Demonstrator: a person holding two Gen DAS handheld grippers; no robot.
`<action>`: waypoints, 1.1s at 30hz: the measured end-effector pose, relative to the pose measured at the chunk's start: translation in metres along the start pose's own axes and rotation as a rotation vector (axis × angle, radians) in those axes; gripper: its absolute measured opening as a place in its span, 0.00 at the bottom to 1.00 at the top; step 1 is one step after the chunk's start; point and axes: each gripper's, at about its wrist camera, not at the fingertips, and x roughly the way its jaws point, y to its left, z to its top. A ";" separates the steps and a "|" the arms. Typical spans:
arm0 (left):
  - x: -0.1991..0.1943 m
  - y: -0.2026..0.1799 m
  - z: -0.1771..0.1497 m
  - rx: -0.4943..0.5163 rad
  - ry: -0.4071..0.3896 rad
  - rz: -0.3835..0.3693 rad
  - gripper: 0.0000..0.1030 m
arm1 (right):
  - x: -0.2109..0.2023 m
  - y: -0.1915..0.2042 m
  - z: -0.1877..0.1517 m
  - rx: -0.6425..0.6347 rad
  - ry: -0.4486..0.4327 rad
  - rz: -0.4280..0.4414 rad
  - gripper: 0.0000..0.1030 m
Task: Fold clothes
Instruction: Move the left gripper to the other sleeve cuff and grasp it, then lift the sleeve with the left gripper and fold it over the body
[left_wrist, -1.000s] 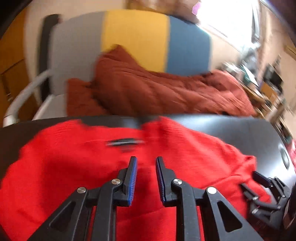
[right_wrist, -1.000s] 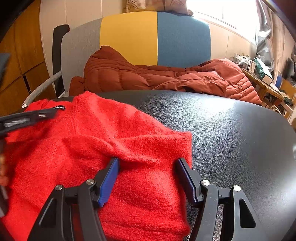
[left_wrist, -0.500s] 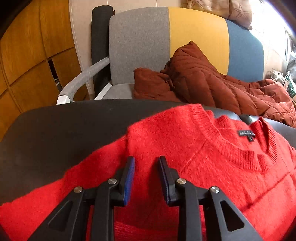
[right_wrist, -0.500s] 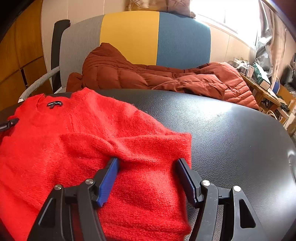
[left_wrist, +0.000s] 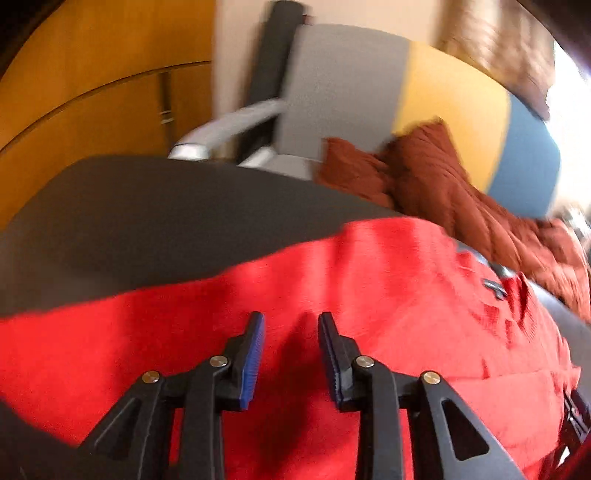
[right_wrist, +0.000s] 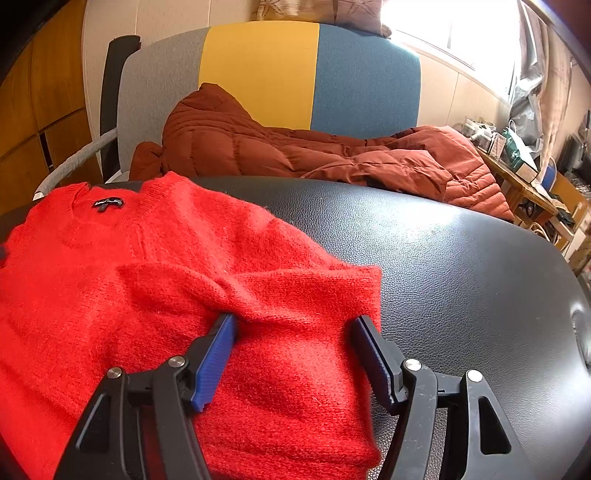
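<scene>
A red sweater (right_wrist: 155, 280) lies spread on a black table (right_wrist: 461, 266), its collar toward a grey, yellow and blue chair (right_wrist: 295, 74) draped with a rust-brown padded jacket (right_wrist: 295, 155). The right tongs (right_wrist: 291, 350) stand wide apart over a folded sleeve, the knit bunched between the blue pads; whether they press it cannot be told. The left tongs (left_wrist: 291, 354), their jaws just opening, are released above the sweater's body, gripping nothing.

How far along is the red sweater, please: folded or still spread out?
Partly folded: the red sweater has one sleeve doubled over its body, while its neckline lies flat on the black table.
</scene>
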 end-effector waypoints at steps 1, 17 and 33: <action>-0.007 0.020 0.000 -0.061 -0.003 0.023 0.39 | 0.000 0.000 0.000 0.001 0.001 0.001 0.65; -0.041 0.262 -0.021 -0.795 0.137 0.541 0.60 | 0.000 -0.004 0.000 0.022 0.000 0.025 0.65; -0.024 0.229 0.000 -0.638 0.037 0.366 0.07 | 0.001 -0.005 -0.001 0.028 -0.002 0.032 0.65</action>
